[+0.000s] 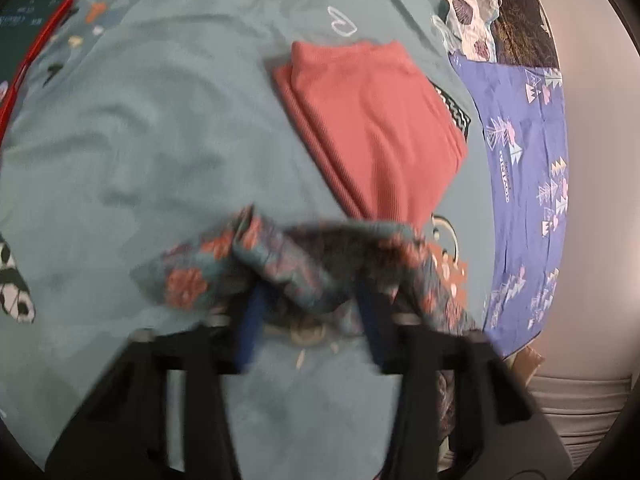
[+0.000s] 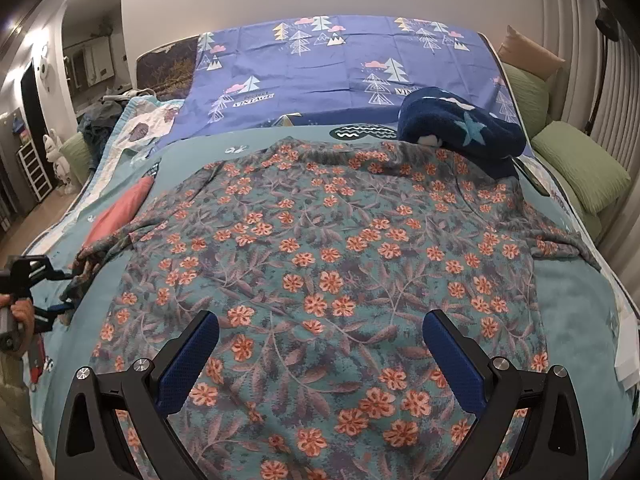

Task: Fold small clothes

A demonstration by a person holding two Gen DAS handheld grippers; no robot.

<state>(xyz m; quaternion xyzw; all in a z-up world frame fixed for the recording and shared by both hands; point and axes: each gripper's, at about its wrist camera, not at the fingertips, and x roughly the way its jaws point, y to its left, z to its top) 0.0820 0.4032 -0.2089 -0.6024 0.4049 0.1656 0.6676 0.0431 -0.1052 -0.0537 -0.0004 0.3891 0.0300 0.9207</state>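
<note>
Right wrist: shirt [image 2: 320,260] on bedspread [image 2: 572,312]; right hand-held gripper [image 2: 320,326] open, left hand-held gripper [image 2: 68,290] unclear.

Lying on the teal bed cover [image 2: 572,320] are one floral garment [image 2: 320,248], one folded pink garment [image 1: 376,120] (far left), one navy star blanket [image 2: 460,124], and two green pillows [image 2: 580,168] sitting far right.

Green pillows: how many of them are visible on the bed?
3. One green pillow lies at the right edge of the bed, another behind it under a tan cushion, a third at the far left edge. More may be hidden.
</note>
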